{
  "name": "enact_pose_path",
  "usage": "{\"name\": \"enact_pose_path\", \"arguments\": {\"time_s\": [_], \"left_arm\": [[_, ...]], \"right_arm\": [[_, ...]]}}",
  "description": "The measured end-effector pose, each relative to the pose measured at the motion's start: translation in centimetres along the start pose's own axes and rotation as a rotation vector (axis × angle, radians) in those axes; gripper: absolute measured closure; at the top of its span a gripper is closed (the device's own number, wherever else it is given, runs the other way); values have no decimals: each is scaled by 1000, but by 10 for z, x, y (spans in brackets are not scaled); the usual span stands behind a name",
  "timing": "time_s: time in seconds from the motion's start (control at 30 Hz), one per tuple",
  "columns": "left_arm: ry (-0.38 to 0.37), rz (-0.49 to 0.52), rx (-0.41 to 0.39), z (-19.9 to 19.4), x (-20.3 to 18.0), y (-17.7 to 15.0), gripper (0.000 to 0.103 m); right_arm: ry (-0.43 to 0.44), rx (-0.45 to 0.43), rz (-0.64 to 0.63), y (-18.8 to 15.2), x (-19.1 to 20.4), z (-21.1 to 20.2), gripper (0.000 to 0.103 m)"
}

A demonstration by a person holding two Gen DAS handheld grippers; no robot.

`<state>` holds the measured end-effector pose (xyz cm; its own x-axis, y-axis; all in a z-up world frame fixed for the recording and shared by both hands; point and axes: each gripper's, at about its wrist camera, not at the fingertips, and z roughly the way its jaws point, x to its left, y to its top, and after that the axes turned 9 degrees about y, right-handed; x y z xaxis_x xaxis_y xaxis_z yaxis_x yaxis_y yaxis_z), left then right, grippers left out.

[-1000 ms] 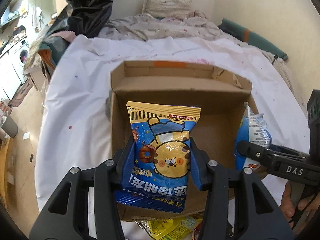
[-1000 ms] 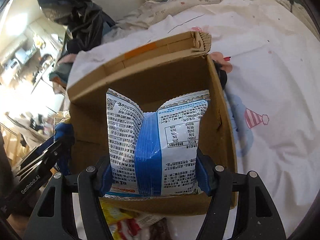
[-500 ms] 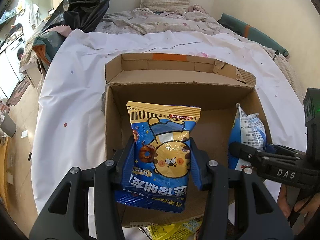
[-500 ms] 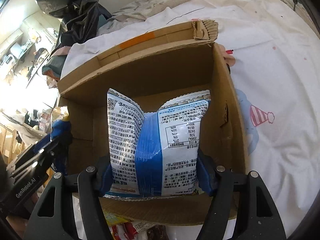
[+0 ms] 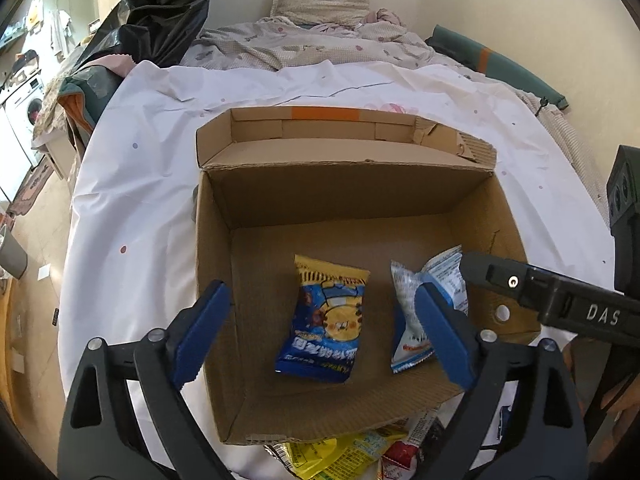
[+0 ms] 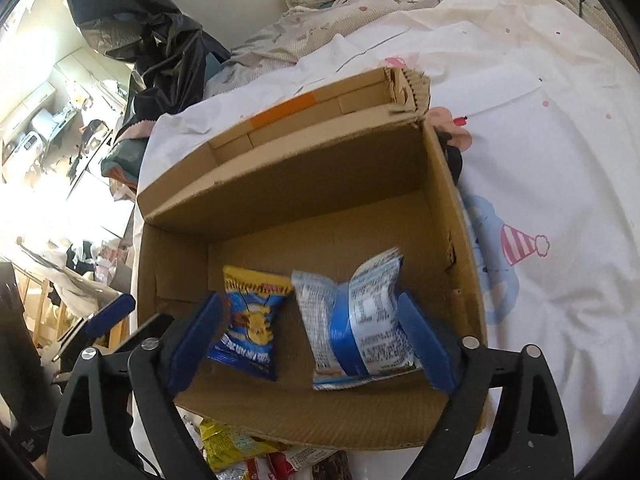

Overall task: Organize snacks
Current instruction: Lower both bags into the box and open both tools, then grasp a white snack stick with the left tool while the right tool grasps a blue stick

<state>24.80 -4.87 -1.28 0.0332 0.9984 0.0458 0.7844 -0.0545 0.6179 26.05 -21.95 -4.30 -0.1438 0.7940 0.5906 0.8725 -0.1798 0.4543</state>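
An open cardboard box (image 5: pixel 344 196) (image 6: pixel 280 184) stands on a white sheet. A blue and yellow snack bag (image 5: pixel 326 320) (image 6: pixel 252 324) lies on the box floor, left of a white and blue snack bag (image 5: pixel 420 304) (image 6: pixel 356 316). My left gripper (image 5: pixel 324 336) hangs over the box, its jaws opening wide, and the blue and yellow bag lies loose below them. My right gripper (image 6: pixel 312 344) is opening too; the white and blue bag, blurred, sits between its blue pads and close against the right pad. One right finger (image 5: pixel 552 300) shows at the right of the left wrist view.
More snack packets, yellow and red (image 5: pixel 352 456) (image 6: pixel 248 456), lie in front of the box's near wall. A black plastic bag (image 5: pixel 160 8) and rumpled bedding (image 5: pixel 304 44) sit beyond the sheet. The sheet (image 6: pixel 560 160) has bare room to the right of the box.
Both grippers have opened wide. The blue and yellow bag has dropped from the left jaws to the box floor, and the white and blue bag has slipped down from the right grip.
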Motion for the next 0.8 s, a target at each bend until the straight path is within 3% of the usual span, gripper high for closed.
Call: {"name": "enact_pose_path", "arguments": {"time_s": [0.43,0.8], "left_arm": [[8,-22,-25,-16,12,-3,11],[44,-69,-38,-53,37,-31,11]], "right_arm": [[17,-30,18,3,1,-16,11],[-1,-40,21,-28,4,-56,11]]}}
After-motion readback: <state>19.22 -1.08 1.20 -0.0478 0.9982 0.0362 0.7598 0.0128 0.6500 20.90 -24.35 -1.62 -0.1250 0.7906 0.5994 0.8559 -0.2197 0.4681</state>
